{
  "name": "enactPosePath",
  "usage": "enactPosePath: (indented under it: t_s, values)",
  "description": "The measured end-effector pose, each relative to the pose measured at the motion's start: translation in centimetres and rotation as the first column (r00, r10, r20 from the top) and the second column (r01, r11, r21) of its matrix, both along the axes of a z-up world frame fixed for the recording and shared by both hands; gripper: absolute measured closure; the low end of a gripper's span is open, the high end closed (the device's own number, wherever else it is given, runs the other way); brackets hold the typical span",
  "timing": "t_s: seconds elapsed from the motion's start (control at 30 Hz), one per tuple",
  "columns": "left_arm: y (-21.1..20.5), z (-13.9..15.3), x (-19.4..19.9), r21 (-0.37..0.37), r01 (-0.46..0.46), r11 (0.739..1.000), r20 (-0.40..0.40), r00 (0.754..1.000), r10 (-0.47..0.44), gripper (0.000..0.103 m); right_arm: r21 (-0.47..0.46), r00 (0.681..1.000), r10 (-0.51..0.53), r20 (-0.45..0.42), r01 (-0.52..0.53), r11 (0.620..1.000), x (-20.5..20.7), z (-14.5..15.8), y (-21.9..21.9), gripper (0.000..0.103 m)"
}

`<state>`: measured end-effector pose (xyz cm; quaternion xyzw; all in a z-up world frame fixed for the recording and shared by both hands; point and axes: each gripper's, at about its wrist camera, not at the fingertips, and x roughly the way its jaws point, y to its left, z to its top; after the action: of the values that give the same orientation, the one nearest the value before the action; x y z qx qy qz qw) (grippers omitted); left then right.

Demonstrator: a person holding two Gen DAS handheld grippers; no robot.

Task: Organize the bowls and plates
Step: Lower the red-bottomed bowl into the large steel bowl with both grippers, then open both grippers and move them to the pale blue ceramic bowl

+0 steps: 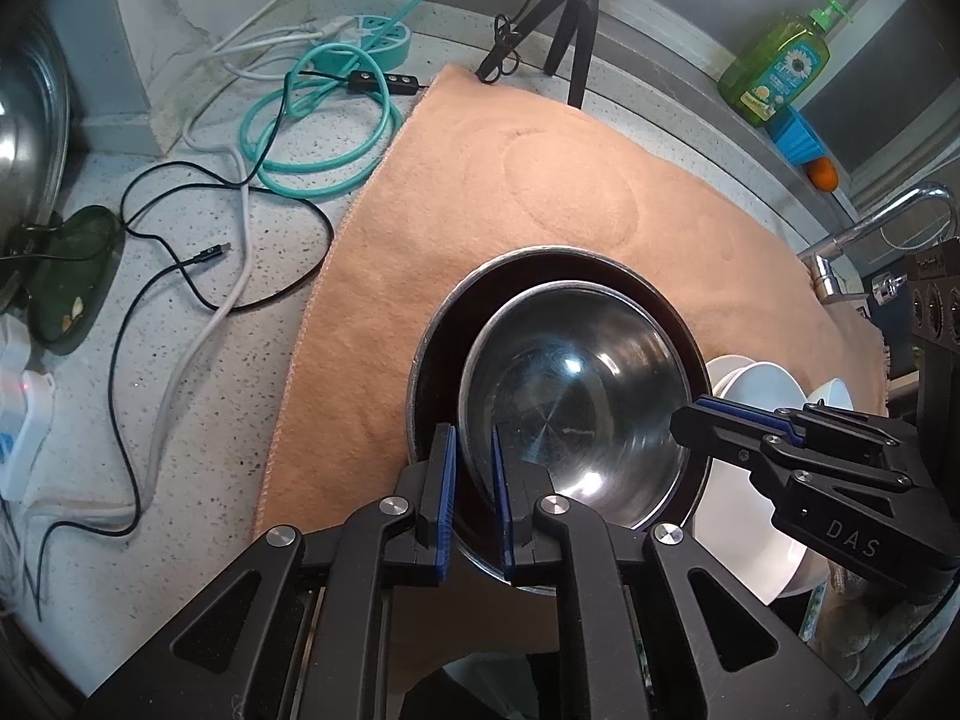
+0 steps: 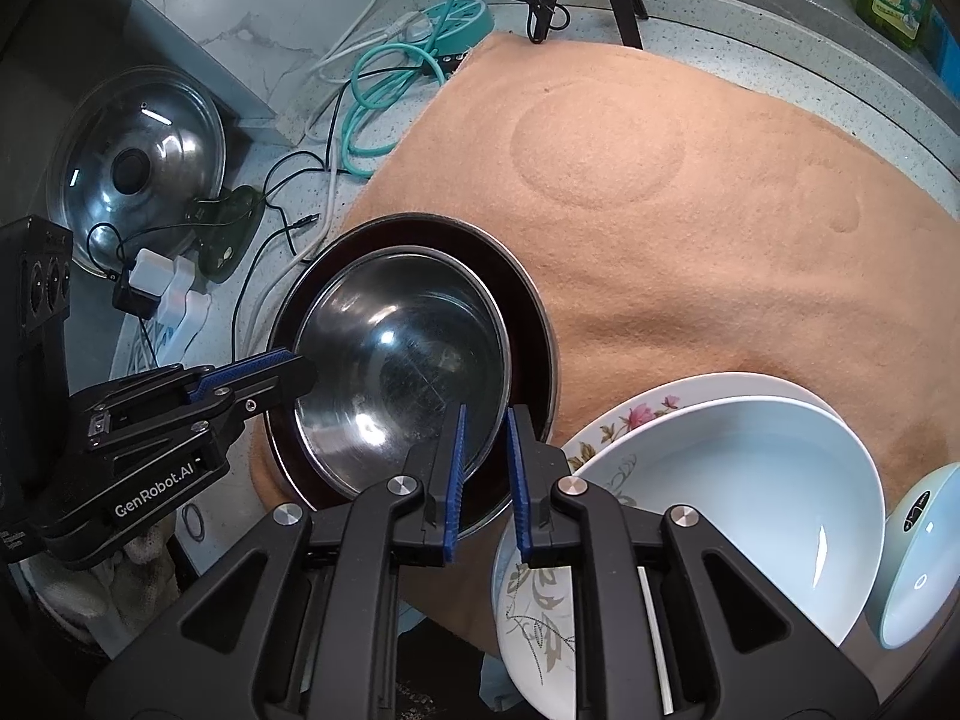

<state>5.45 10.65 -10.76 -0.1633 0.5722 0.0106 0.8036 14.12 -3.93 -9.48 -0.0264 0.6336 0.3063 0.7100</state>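
Note:
A steel bowl (image 1: 576,396) (image 2: 408,360) sits nested off-centre inside a wider dark bowl (image 1: 438,336) (image 2: 528,312) on a peach towel (image 1: 480,180). My left gripper (image 1: 474,480) (image 2: 300,366) straddles the steel bowl's near-left rim. Its jaws are only a sliver apart, the rim lies against the outer pad, and a dark gap shows on the inner side. My right gripper (image 2: 486,468) (image 1: 690,414) is closed over the opposite rim, one pad inside the bowl and one outside. White plates (image 2: 720,480) and a floral plate (image 2: 636,414) are stacked at the right.
Loose cables (image 1: 198,252) and a teal power strip (image 1: 366,42) lie on the speckled counter at the left. A pot lid (image 2: 138,162) leans at the far left, and a tripod (image 1: 576,18) stands behind the towel. A soap bottle (image 1: 780,60) and a tap (image 1: 888,216) are at the right.

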Motion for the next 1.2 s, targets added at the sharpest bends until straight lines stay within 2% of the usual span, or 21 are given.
enactPosePath:
  t_s: [0.27, 0.67, 0.8, 0.87, 0.93, 1.2]
  values:
    - [0.1, 1.0, 0.0, -0.003, 0.001, 1.000, 0.026, 1.000, -0.001, 0.093, 0.012, 1.000, -0.006, 0.029, 0.006, 1.000, 0.0, 1.1, -0.2, 0.077]
    - [-0.5, 3.5, -0.5, -0.035, -0.002, 0.999, 0.097, 0.995, 0.005, 0.093, 0.061, 0.997, -0.049, 0.066, 0.045, 0.997, -0.1, 3.3, -3.0, 0.077]
    - [-1.3, 4.4, -0.9, -0.050, 0.005, 0.999, 0.127, 0.992, 0.001, 0.093, 0.082, 0.993, -0.080, 0.089, 0.072, 0.994, -0.4, 4.3, -4.9, 0.076]
    - [-1.8, 4.6, -1.0, -0.066, 0.012, 0.998, 0.135, 0.991, -0.003, 0.093, 0.100, 0.991, -0.104, 0.090, 0.095, 0.990, -0.5, 4.6, -6.1, 0.064]
    - [-2.3, 4.8, -1.0, -0.072, 0.025, 0.997, 0.141, 0.990, -0.014, 0.093, 0.118, 0.987, -0.129, 0.093, 0.118, 0.986, -0.5, 4.9, -7.5, 0.059]
    - [-5.3, 5.1, -0.5, -0.095, 0.087, 0.992, 0.149, 0.986, -0.072, 0.093, 0.156, 0.962, -0.257, 0.088, 0.242, 0.958, -0.9, 5.3, -13.6, 0.059]
